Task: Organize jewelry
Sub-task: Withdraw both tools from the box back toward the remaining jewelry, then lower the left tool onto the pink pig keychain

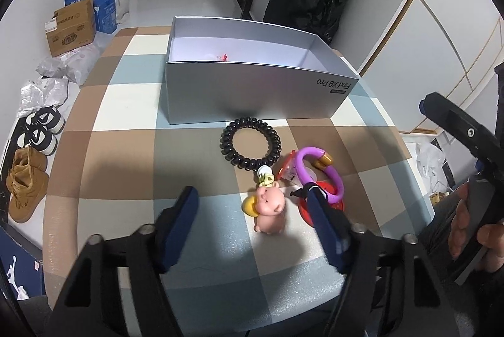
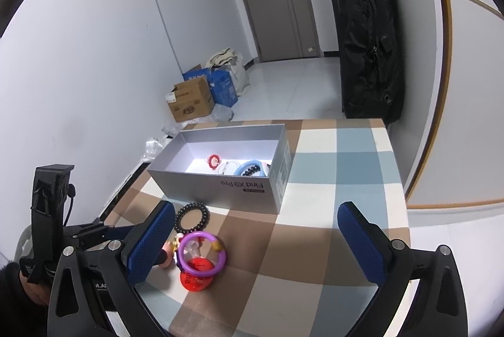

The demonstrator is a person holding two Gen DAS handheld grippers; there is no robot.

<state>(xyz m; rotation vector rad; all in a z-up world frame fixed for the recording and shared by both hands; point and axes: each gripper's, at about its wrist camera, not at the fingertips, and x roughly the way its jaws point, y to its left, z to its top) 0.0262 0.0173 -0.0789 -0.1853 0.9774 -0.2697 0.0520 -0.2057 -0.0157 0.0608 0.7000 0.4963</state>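
A black coiled hair tie (image 1: pixel 250 144) with a pink pig charm (image 1: pixel 271 208) lies on the checked counter (image 1: pixel 126 148), touching a purple ring (image 1: pixel 318 176) and a red disc (image 2: pixel 197 273), just before the grey cardboard box (image 1: pixel 252 91). The box holds a red ring (image 2: pixel 214 162), a blue ring (image 2: pixel 250 167) and dark beads. The left hand-held gripper (image 1: pixel 252 204) tilts down, open astride the pig. The right hand-held gripper (image 2: pixel 256 223) hangs open and empty.
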